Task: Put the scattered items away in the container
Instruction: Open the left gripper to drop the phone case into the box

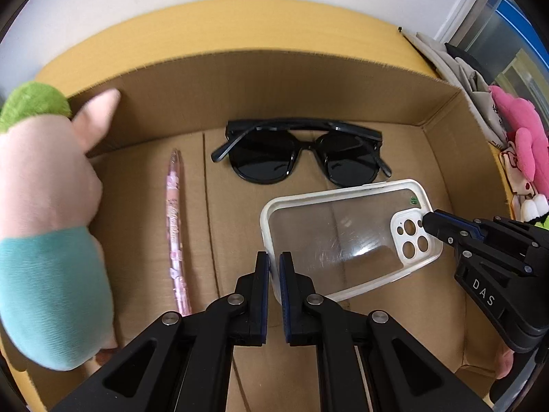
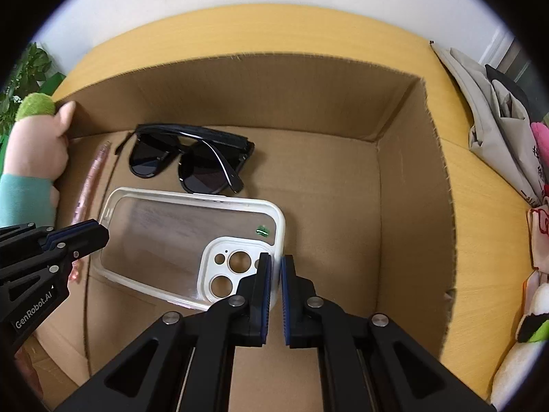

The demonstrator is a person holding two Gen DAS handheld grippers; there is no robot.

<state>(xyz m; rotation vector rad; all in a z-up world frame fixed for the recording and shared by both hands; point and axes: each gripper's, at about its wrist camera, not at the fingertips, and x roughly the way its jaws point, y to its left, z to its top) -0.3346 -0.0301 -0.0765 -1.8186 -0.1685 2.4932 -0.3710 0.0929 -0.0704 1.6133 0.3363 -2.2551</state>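
Note:
A clear phone case (image 1: 343, 237) with a white rim is inside the open cardboard box (image 1: 274, 79). My left gripper (image 1: 274, 261) is shut on the case's left rim. My right gripper (image 2: 276, 264) is shut on its rim at the camera-cutout corner (image 2: 233, 267). In the left wrist view the right gripper (image 1: 425, 221) reaches in from the right. Black sunglasses (image 1: 298, 154) lie folded on the box floor behind the case. A pink pen (image 1: 175, 226) lies to the left. A plush toy (image 1: 44, 206) with a teal sleeve leans over the box's left wall.
The box (image 2: 411, 171) stands on a yellow table (image 2: 240, 31). Cloth bags (image 2: 497, 120) and pink plush toys (image 1: 521, 137) lie to the right outside the box. A green plant (image 2: 24, 72) stands far left. The right half of the box floor (image 2: 326, 206) is bare.

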